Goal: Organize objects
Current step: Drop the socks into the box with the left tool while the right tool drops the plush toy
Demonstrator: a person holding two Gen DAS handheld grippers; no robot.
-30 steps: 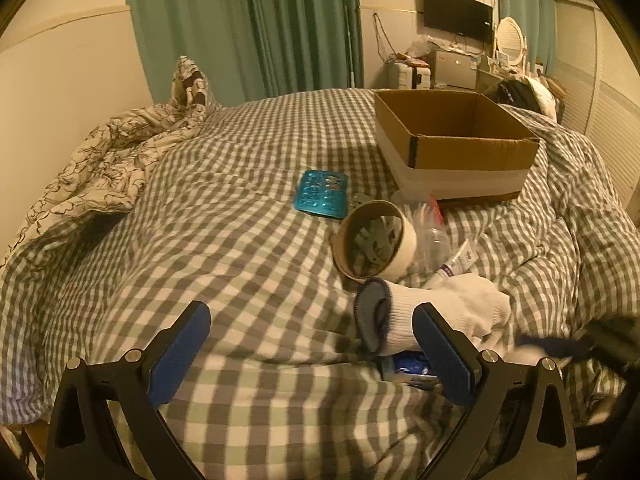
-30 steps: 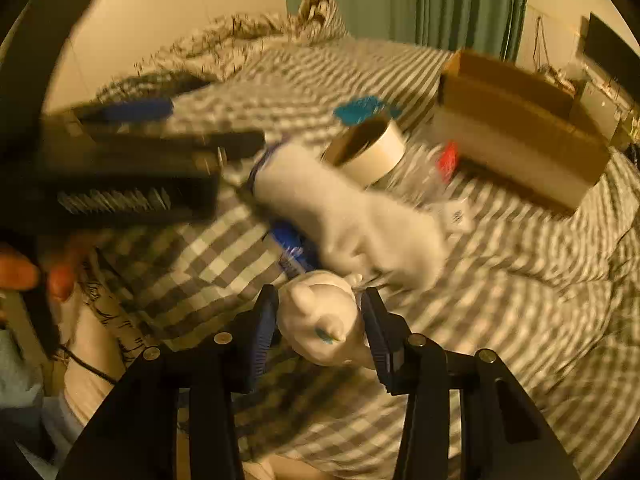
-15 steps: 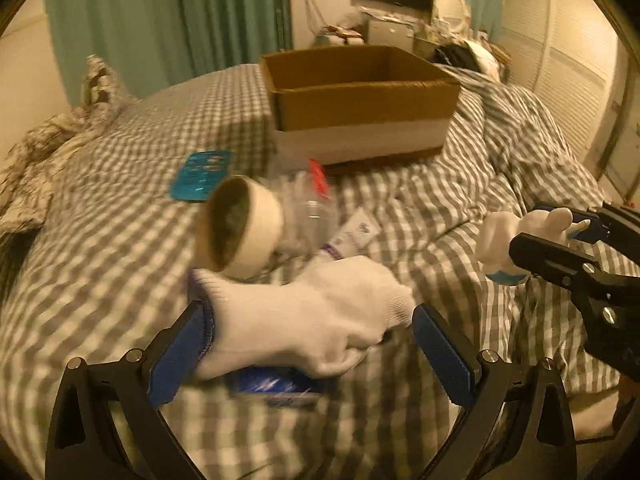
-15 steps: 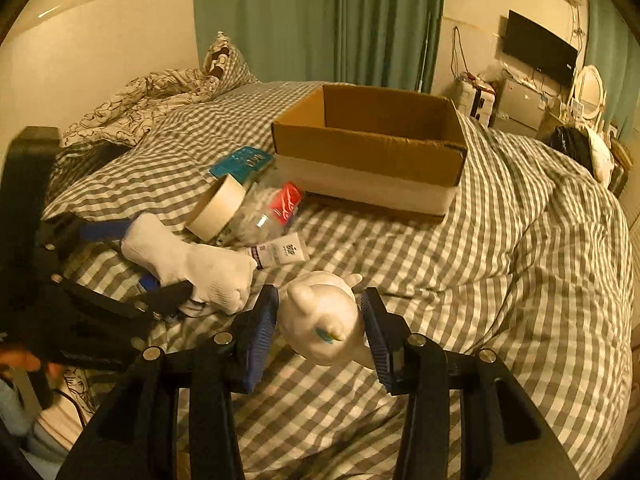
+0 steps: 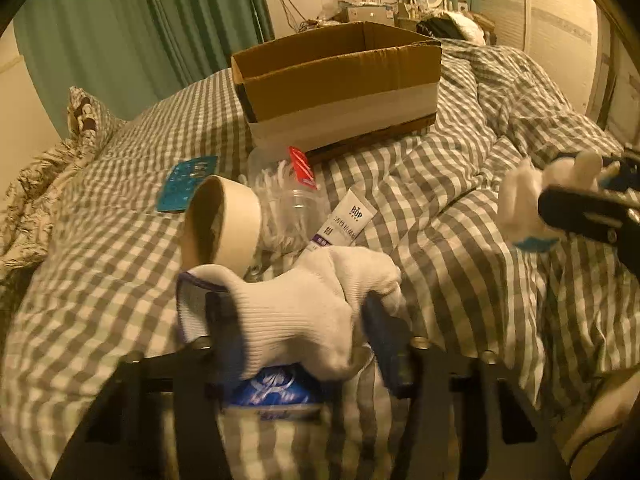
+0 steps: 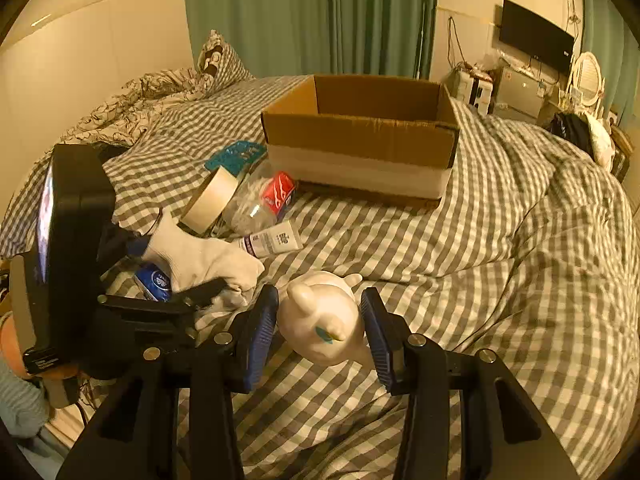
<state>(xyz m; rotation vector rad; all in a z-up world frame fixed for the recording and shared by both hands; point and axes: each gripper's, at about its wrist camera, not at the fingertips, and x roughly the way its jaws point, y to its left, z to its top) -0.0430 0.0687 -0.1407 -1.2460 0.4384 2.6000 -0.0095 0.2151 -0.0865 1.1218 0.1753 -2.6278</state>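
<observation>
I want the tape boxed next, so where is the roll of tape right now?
The roll of tape lies on the bed left of the cardboard box, leaning against the clear plastic jar, just beyond the white sock.

Bed cover (image 6: pixel 500 220): grey-and-white check; far left, a crumpled quilt (image 6: pixel 132 104) in cream with dark line print, and green curtains (image 6: pixel 312 16) beyond. Cardboard box (image 6: pixel 360 140): brown with a white band round its lower wall; near it a teal card (image 6: pixel 236 156), a cream tape roll (image 6: pixel 212 200), a clear tub with a red label (image 6: pixel 276 196) and a white tube (image 6: pixel 276 242) with purple end. Nearest: white sock (image 5: pixel 296 308) with purple-edged cuff, blue printed packet (image 5: pixel 276 394), white figurine (image 6: pixel 324 320) with a teal mark.
</observation>
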